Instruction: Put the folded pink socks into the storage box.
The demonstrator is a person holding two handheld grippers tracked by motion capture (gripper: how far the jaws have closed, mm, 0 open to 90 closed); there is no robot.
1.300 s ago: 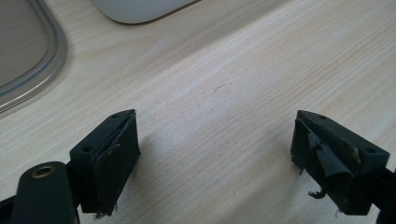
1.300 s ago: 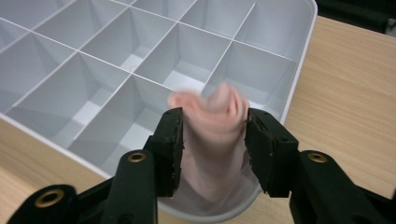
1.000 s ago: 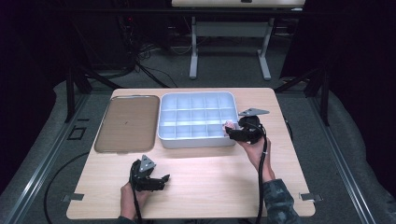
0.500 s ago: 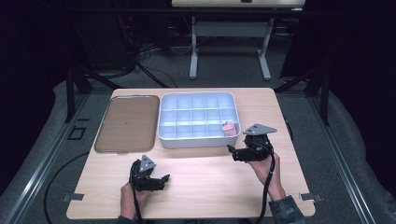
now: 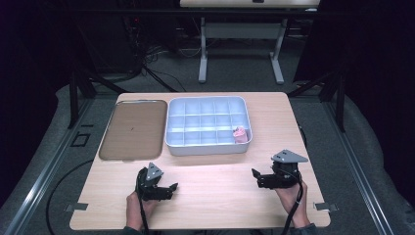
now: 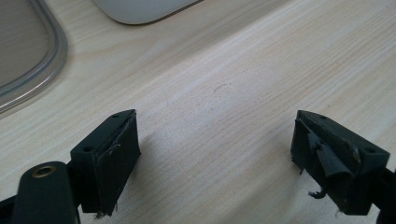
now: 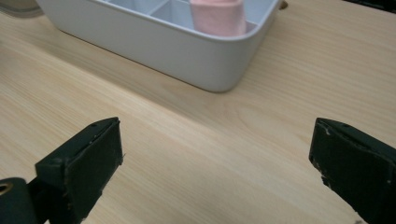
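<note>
A white divided tray (image 5: 172, 142) stands mid-table, with a pink roll-like piece (image 5: 240, 134) upright in its front right compartment. In the right gripper view the pink piece (image 7: 218, 16) rises above the tray's near wall (image 7: 154, 42). My right gripper (image 5: 255, 177) hovers low over the front right of the table and points left. It is open, its jaws have just been opening, and only bare wood lies between them (image 7: 217, 140). My left gripper (image 5: 170, 188) rests at the front left, open and empty (image 6: 215, 130).
A brown flat tray (image 5: 134, 129) lies left of the white one; its clear rim (image 6: 46, 60) and the white tray's corner (image 6: 140, 9) lie ahead of the left gripper. Light wood stretches between the two grippers. Dark floor and table legs lie beyond the far edge.
My right gripper has drawn back from the tray's front right corner toward the person and its jaws have spread. The pink piece stays in the compartment. The left gripper has not moved.
</note>
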